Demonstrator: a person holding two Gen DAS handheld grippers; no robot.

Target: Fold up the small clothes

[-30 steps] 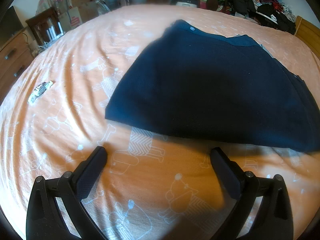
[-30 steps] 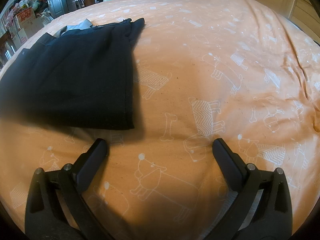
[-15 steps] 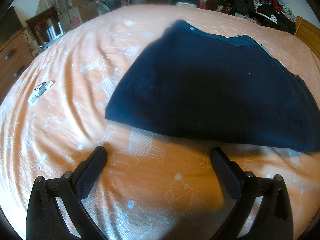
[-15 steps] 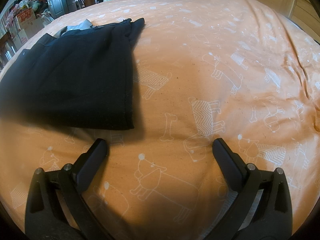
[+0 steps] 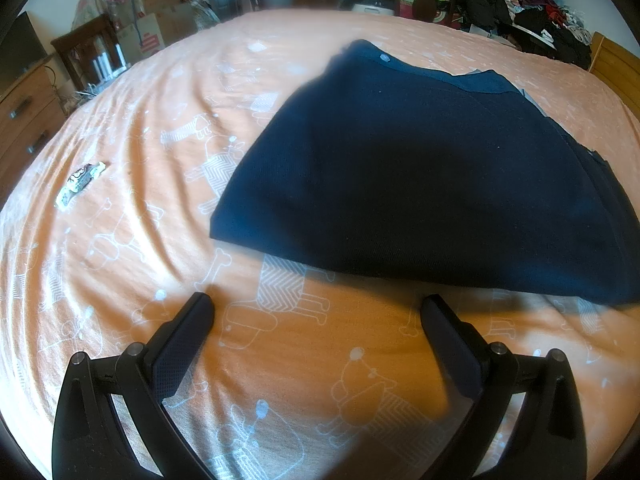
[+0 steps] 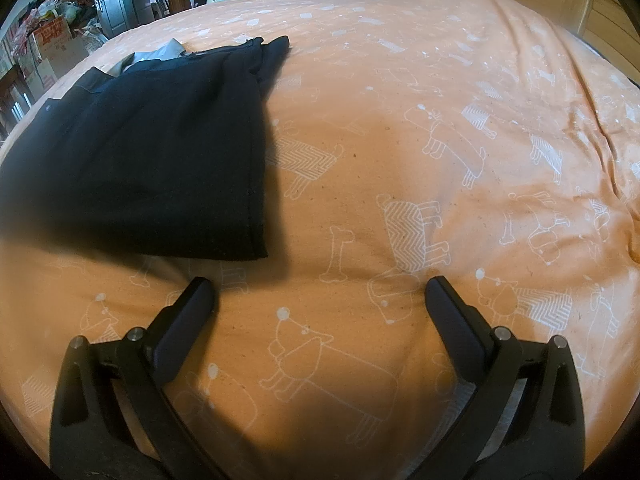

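Navy garment (image 5: 420,184) lies folded flat on the bed (image 5: 160,120), unchanged over the last second. Left claw (image 5: 316,312) and right claw (image 6: 320,292) both wide, empty, hovering short of its near edge; likely fold done or pausing.

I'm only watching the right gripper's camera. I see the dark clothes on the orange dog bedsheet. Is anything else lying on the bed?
Observer: Yes. The left wrist view shows a small wrapper on the bedsheet, left of the navy garment.
Operator: Is the other gripper grabbing the clothes?
Observer: No. The left gripper is open, just short of the garment's near edge.
Operator: What's past the bed over there?
Observer: A heap of clothes at the back right.
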